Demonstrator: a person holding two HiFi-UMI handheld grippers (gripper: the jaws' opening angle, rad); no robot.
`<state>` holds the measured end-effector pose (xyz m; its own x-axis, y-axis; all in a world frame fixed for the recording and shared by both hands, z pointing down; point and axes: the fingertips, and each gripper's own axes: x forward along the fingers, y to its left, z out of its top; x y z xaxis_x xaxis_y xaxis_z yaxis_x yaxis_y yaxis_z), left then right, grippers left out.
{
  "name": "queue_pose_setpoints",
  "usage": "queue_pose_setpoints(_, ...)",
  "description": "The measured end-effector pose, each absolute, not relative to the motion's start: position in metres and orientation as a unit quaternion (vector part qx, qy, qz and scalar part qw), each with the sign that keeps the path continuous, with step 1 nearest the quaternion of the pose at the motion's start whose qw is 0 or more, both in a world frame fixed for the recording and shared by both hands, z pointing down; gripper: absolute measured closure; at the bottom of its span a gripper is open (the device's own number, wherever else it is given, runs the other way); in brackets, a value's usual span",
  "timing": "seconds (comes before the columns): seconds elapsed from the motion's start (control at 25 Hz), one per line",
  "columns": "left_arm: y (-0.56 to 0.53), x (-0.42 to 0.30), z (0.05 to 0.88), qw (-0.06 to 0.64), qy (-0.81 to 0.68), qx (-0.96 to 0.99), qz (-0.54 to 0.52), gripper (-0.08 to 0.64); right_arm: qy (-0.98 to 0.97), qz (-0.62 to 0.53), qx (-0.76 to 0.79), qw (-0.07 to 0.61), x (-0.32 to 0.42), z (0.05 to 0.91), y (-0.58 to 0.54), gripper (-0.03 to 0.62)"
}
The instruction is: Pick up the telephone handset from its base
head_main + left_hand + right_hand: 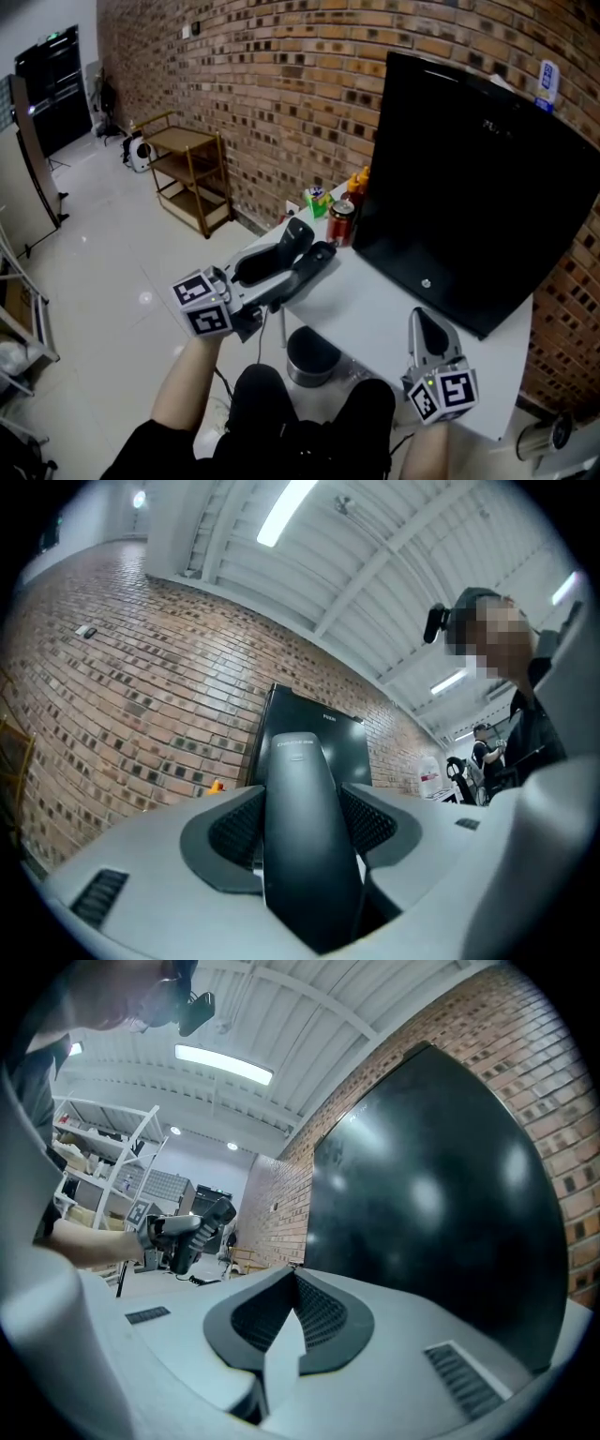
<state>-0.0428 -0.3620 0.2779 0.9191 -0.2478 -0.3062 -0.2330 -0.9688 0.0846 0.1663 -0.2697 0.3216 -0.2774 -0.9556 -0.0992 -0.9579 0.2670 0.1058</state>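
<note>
Black and smooth, the telephone handset [302, 855] is standing upright between my left gripper's [300, 251] jaws, and I am clamping it on both sides with the ribbed pads [234, 827] pressing against its flanks. In the head view it is hanging in the air off the near left edge of the white table [375, 309], above the floor, not resting on anything.

I am judging the pick-up as nearly finished: the handset is already clear of whatever was carrying it. What the next move is calling for, I think, is a firm squeeze and a steady wrist, since the shell is glossy and tapering and could be slipping downward if the clamp is loosening.

My right gripper [424, 330] is lying on the near right part of the table with its jaws pressed together on nothing, pointing at the big black monitor [478, 178] standing against the brick wall [281, 84]. A red can [339, 222] is sitting at the table's far left corner, just beside the screen.

The telephone base is not showing in any view, so I cannot say where it is. A thin line is dangling below my left gripper in the head view; whether it is the handset's cord I cannot tell. The handset's lower end is being cut off by the gripper body.
</note>
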Motion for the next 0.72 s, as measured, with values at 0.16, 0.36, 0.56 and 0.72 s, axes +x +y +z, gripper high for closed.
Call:
queue_pose_setpoints(0.16, -0.358, -0.049, 0.271, 0.017, -0.114, 0.978, -0.176, 0.301, 0.797, 0.074, -0.6, 0.005, 0.164, 0.322, -0.27, 0.583)
queue_pose_setpoints(0.36, -0.354, -0.052, 0.267, 0.012, -0.103, 0.978, -0.181, 0.301, 0.793, 0.079, -0.604, -0.002, 0.165, 0.321, -0.27, 0.583)
queue_pose_setpoints(0.56, -0.354, -0.054, 0.267, 0.024, -0.089, 0.976, -0.195, 0.301, 0.79, 0.079, -0.607, -0.007, 0.171, 0.323, -0.268, 0.583)
queue_pose_setpoints(0.72, -0.354, -0.052, 0.261, 0.026, -0.082, 0.975, -0.203, 0.301, 0.789, 0.086, -0.608, -0.009, 0.176, 0.322, -0.268, 0.583)
